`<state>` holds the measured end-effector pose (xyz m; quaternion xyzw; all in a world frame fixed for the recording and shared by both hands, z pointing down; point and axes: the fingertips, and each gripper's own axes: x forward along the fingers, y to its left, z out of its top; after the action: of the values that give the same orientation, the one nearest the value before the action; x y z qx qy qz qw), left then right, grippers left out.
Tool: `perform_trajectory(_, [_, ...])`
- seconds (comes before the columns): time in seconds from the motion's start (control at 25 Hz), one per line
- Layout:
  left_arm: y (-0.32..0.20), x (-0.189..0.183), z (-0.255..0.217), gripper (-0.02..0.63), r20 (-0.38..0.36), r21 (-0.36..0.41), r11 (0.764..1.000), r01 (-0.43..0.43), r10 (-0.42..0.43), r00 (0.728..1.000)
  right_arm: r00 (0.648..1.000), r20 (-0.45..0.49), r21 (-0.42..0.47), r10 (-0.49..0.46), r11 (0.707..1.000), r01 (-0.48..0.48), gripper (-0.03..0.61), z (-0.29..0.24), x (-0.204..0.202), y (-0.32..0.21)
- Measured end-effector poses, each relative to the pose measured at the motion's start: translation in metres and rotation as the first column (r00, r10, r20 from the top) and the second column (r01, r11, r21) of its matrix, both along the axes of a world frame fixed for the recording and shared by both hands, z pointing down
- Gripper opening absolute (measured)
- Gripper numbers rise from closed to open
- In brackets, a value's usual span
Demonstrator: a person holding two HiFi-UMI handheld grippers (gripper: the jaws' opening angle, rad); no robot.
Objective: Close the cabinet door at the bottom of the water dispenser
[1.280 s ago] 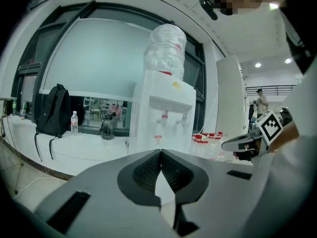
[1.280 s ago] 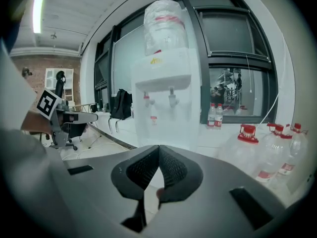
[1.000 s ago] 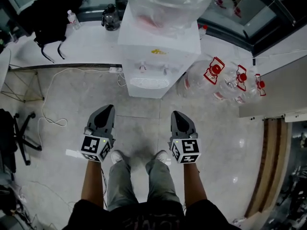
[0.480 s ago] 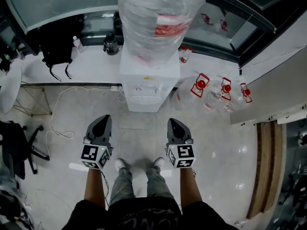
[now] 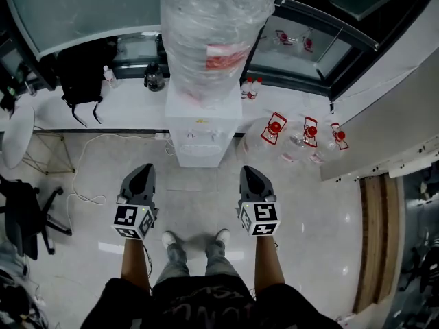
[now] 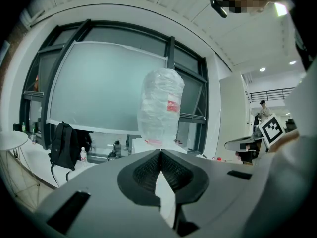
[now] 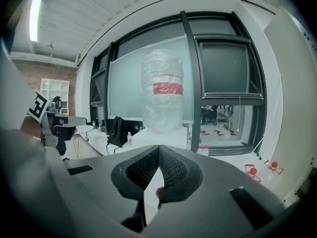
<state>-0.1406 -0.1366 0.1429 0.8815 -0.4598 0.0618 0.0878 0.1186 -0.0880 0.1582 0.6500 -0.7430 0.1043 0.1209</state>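
Note:
The white water dispenser (image 5: 199, 132) stands against the window ledge, with a plastic-wrapped bottle (image 5: 212, 33) on top. From above I cannot see its bottom cabinet door. My left gripper (image 5: 143, 170) and right gripper (image 5: 248, 172) are held side by side in front of me, short of the dispenser, both shut with nothing in them. In the left gripper view the wrapped bottle (image 6: 161, 110) rises above the closed left gripper (image 6: 160, 155). The right gripper view has the bottle (image 7: 163, 95) over the closed right gripper (image 7: 159, 150). The jaws hide the dispenser's lower part in both gripper views.
Three empty jugs with red labels (image 5: 302, 132) lie on the floor right of the dispenser. A black backpack (image 5: 81, 74) and small bottles sit on the ledge to its left. An office chair (image 5: 20, 211), a white cable (image 5: 75, 177) and a round table (image 5: 17, 132) are at left.
The head view has pulled back and up, so the dispenser looks smaller and farther. Both grippers stay shut and keep about the same place in front of me.

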Motion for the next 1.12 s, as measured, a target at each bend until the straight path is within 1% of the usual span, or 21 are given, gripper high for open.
perform_trajectory(0.28, [0.007,0.009,-0.035,0.014,0.004,0.043,0.999,-0.015,0.015,1.0,1.0,-0.005,0.043,-0.021,0.999,0.021,0.012,-0.032,-0.009,0.009])
perform_trajectory(0.48, [0.006,0.005,-0.059,0.014,0.008,0.081,0.997,-0.015,0.014,1.0,0.999,-0.02,0.065,-0.027,0.998,0.028,0.012,-0.049,-0.012,0.012])
perform_trajectory(0.56, [0.007,0.002,-0.064,0.014,0.003,0.086,0.996,-0.008,0.008,1.0,0.999,-0.033,0.069,-0.027,0.997,0.029,0.012,-0.053,-0.012,0.013])
perform_trajectory(0.72, [0.01,-0.003,-0.077,0.014,-0.004,0.097,0.995,0.001,-0.001,1.0,1.0,-0.017,0.081,-0.009,0.997,0.011,0.012,-0.063,-0.006,0.015])
perform_trajectory(0.88, [0.009,-0.007,-0.086,0.014,-0.004,0.114,0.993,0.003,-0.002,1.0,1.0,-0.005,0.105,-0.002,0.994,0.003,0.012,-0.074,-0.009,0.013])
perform_trajectory(1.12, [0.009,-0.008,-0.097,0.014,-0.006,0.121,0.993,-0.003,0.004,1.0,1.0,-0.019,0.121,0.001,0.993,0.001,0.012,-0.085,-0.012,0.012])
